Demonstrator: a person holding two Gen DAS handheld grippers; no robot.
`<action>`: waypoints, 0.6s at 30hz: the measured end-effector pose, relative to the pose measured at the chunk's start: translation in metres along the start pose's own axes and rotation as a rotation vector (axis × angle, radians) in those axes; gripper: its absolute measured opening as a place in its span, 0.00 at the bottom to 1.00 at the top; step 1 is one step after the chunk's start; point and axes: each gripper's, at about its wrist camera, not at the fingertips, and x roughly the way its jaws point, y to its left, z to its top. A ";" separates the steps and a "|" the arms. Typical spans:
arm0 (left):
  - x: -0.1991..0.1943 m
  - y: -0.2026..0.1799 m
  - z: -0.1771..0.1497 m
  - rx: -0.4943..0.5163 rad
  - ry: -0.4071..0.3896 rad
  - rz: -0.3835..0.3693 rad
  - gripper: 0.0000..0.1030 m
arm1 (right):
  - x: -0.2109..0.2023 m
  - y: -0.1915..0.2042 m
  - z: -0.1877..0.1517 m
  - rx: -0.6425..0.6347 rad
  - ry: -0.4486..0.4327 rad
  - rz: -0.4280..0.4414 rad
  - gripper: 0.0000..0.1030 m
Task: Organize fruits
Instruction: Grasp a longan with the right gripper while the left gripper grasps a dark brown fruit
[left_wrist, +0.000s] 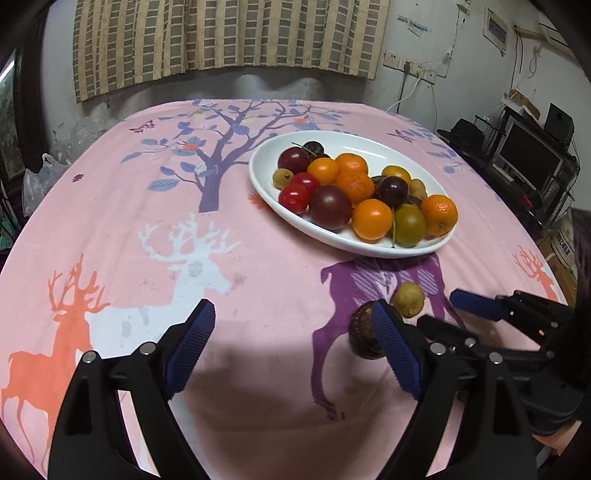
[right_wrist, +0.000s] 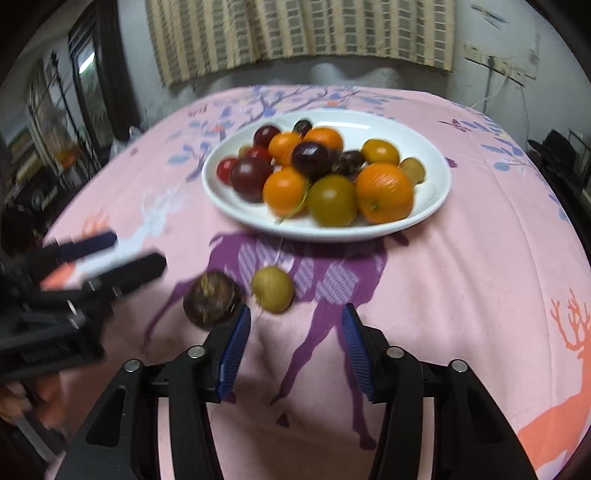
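From the left wrist camera, the left gripper with its blue ribbed pads is spread wide over the pink cloth with deer and tree pictures. Nothing sits between its fingers. A dark brown round fruit lies on the cloth, partly hidden behind the right-hand pad. Just beside it, a little farther off, lies a small yellow-green round fruit. Both rest on the purple deer print. Farther back is the white oval plate, full of orange, dark red, bright red and greenish fruits. The right gripper pokes in from the right side, near the two loose fruits.

From the right wrist camera, which is a bit blurry, the right gripper has its fingers partly apart, with only cloth between them. The dark brown round fruit is just outside its left pad, and whether they touch is hard to tell. The small yellow-green round fruit lies just past the fingertips. The white oval plate with its piled fruits sits beyond. The left gripper shows at the left edge, with a hand below it.
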 end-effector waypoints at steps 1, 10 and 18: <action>-0.001 0.001 0.001 -0.002 -0.002 0.000 0.82 | 0.002 0.003 0.000 -0.010 0.005 -0.001 0.47; 0.002 0.016 0.005 -0.030 0.012 0.008 0.83 | 0.024 0.018 0.012 -0.070 -0.016 -0.015 0.26; 0.004 -0.002 -0.002 0.022 0.026 -0.034 0.83 | 0.002 -0.013 0.013 0.058 -0.048 0.063 0.25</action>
